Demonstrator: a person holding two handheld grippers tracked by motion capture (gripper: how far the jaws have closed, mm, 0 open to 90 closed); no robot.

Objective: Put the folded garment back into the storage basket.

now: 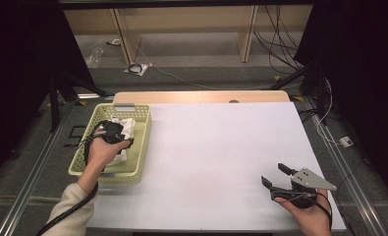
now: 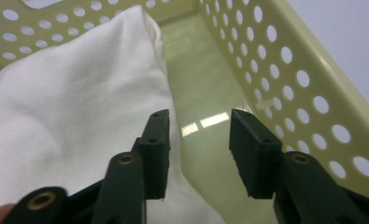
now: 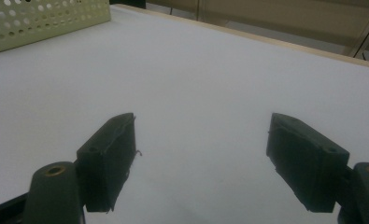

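A pale yellow-green perforated basket stands at the table's left side, and a white cloth lies bunched inside it. My left gripper reaches down into the basket. In the left gripper view its jaws stand apart over the bare basket floor, with the cloth lying against the outer side of one jaw and nothing between the pads. My right gripper rests near the front right of the table. Its jaws are spread wide with nothing between them.
A white sheet covers the table top, with a wooden strip along the far edge. In the right gripper view the basket's corner sits far off at the upper left. Cables and stand legs lie on the floor beyond the table.
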